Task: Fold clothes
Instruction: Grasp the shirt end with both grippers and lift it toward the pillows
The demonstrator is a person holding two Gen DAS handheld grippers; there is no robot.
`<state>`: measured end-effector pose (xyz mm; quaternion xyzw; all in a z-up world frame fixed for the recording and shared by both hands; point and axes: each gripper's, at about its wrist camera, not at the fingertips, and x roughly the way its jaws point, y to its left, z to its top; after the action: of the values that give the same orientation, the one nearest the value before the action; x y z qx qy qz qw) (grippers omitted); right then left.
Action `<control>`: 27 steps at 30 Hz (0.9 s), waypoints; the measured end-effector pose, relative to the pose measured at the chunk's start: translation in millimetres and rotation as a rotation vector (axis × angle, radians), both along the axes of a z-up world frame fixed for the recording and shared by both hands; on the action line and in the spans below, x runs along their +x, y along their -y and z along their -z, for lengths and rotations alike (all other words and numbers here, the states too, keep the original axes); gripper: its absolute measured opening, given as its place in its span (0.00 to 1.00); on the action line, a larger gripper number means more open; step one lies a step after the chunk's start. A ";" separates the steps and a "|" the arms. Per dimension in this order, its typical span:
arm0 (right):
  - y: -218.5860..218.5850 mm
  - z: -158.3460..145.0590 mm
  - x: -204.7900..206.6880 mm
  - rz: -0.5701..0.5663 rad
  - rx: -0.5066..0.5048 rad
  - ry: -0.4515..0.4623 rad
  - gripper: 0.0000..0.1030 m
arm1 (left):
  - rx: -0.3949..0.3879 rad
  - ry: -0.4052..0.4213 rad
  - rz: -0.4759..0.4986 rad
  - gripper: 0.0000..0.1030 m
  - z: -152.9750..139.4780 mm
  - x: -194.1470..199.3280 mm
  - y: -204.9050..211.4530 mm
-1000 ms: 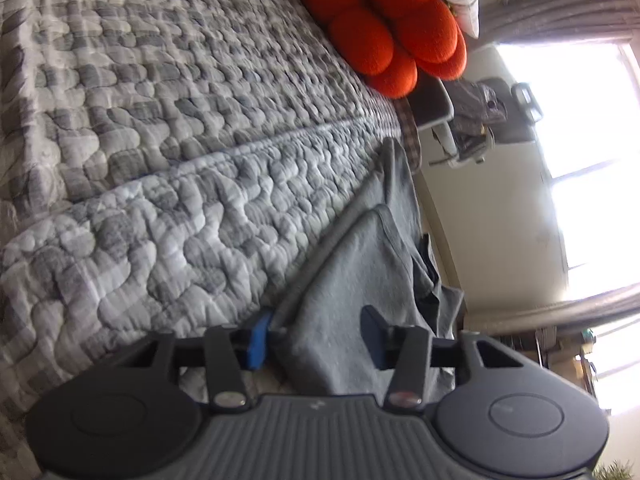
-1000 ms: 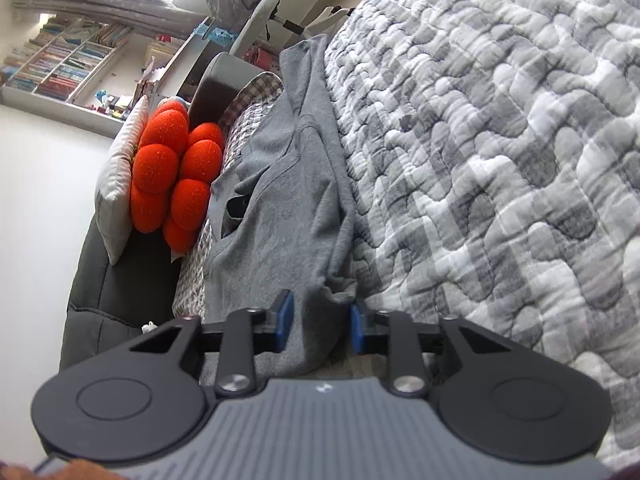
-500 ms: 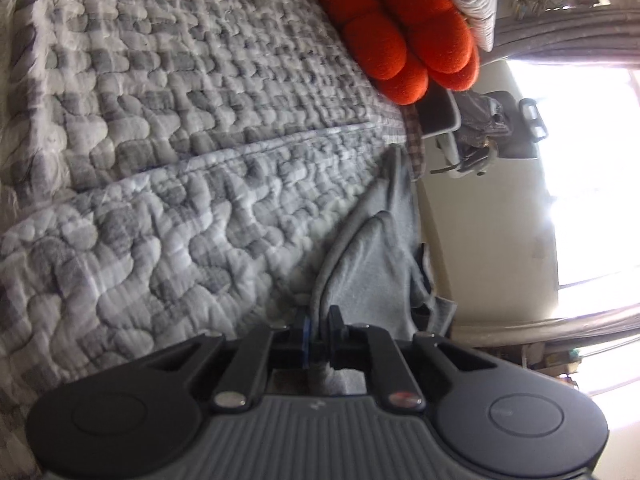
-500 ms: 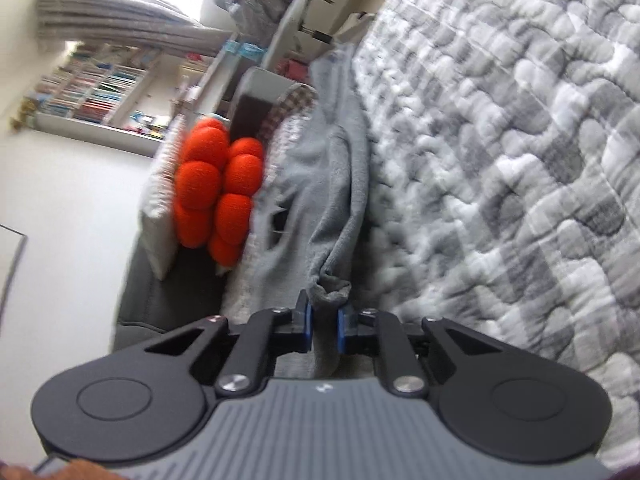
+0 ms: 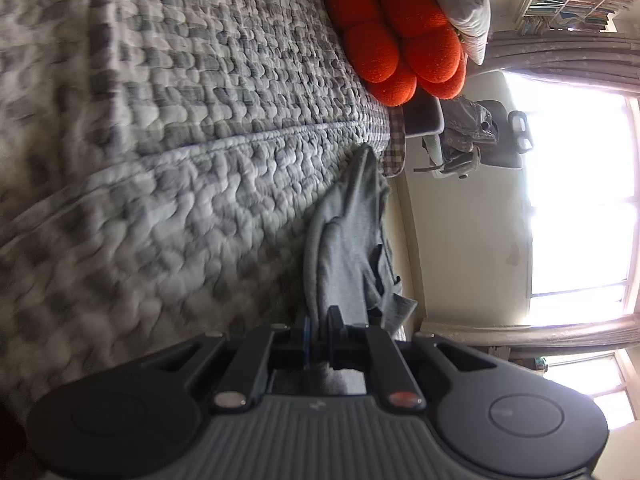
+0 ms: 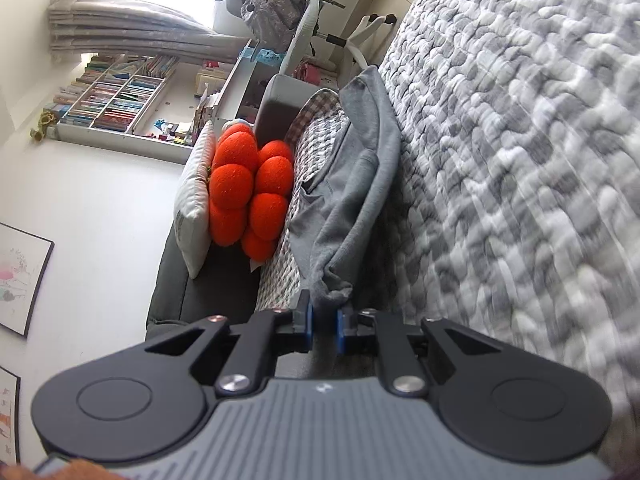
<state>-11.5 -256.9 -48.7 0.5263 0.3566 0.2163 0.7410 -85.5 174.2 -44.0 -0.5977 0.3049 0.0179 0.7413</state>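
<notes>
Since a second ago, both grippers have closed on a grey garment and begun lifting it: the left gripper (image 5: pixel 318 330), then spread wide around the cloth, is now pressed together on it, and the right gripper (image 6: pixel 323 322), then part open, now pinches a bunched lump of fabric. The garment (image 5: pixel 346 240) is grey, soft and loosely creased. It lies along one edge of a bed covered by a grey-and-white quilt (image 5: pixel 168 168), stretching from the two grippers toward the far end of that edge, where a checked sheet corner shows. In the left view part of it seems to droop over the side of the bed, with a white label hanging free. An orange cushion (image 6: pixel 248 192) made of round balls sits at the head of the bed against a white pillow (image 6: pixel 194 208), well apart from the garment. Beyond are a chair, bookshelves and a bright window. The risks, as a judgement: each grip holds only a small fold near the fabric's edge, so a quick pull could slip the cloth free. The drooping side could drag the rest off the bed. The right pinch looks bunched, perhaps catching several layers, which could twist the fold. Uneven lifting would skew it.
</notes>
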 end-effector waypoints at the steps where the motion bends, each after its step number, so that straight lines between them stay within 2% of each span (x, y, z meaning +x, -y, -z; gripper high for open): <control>1: 0.1 -1.8 -4.7 0.001 0.004 -0.002 0.13 | -0.003 0.001 0.002 0.07 -2.0 -6.5 0.3; 9: 5.9 -6.2 -44.4 0.013 0.054 -0.044 0.13 | -0.040 0.008 0.036 0.07 -10.9 -56.7 3.7; 15: 9.5 -11.8 -61.8 0.019 0.062 -0.069 0.13 | -0.072 0.013 0.066 0.07 -15.7 -78.9 6.0; 18: 9.6 -12.0 -61.0 0.021 0.076 -0.076 0.13 | -0.105 -0.003 0.067 0.07 -14.4 -79.5 7.5; 22: 11.6 -8.2 -51.8 0.028 0.118 -0.085 0.13 | -0.192 -0.021 0.055 0.07 -12.3 -68.1 3.2; 27: 10.7 -15.6 -31.8 0.049 0.156 -0.064 0.13 | -0.235 -0.004 0.028 0.07 -20.6 -47.7 0.4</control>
<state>-43.2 -267.6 -33.1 0.5976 0.3491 0.2082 0.6912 -133.3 173.8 -23.4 -0.6763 0.3147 -0.0271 0.6655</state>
